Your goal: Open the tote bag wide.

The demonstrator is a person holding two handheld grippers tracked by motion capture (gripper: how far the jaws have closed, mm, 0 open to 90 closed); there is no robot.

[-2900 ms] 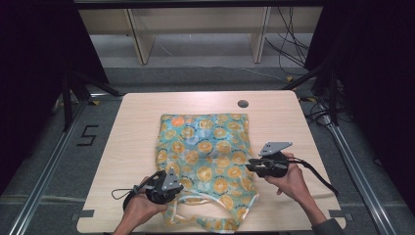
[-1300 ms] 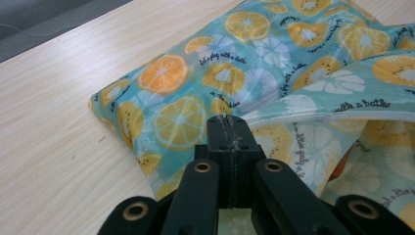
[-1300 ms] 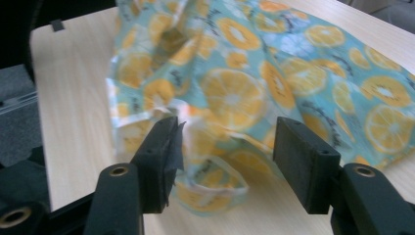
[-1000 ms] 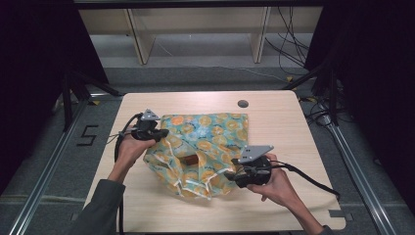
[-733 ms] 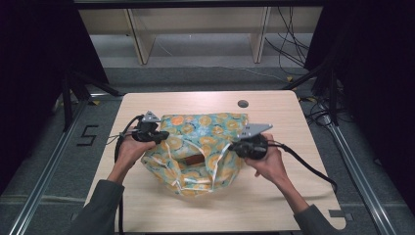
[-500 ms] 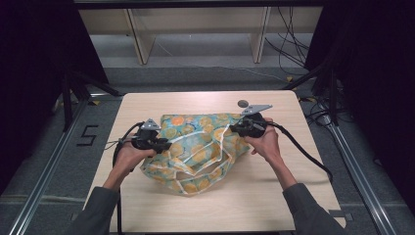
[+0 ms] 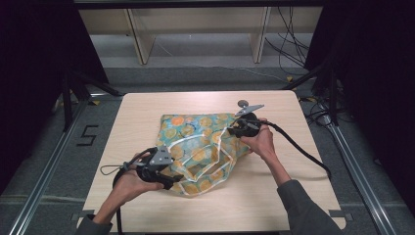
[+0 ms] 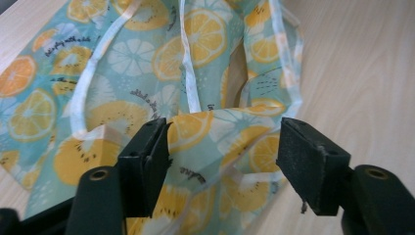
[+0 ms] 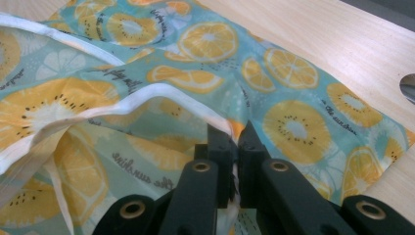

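Left gripper [image 7: 169,177]: near edge of the table [image 7: 147,105], held low at the cloth's near-left corner; jaws have just been opening and stand spread, a fold of the cloth lying between them, the pads not pressing it.

Cloth bag [image 7: 195,147]: teal fabric printed with orange and lemon slices, white-trimmed edges and white straps [image 8: 188,73]; lies rumpled at the table's middle, long axis running diagonally from near-left to far-right, its trimmed edge partly lifted.

Right gripper [image 7: 234,130]: at the bag's far-right corner, jaws pressed together, pinching the white-trimmed hem.

Small dark round object [image 7: 242,103]: on the table just beyond the right gripper.
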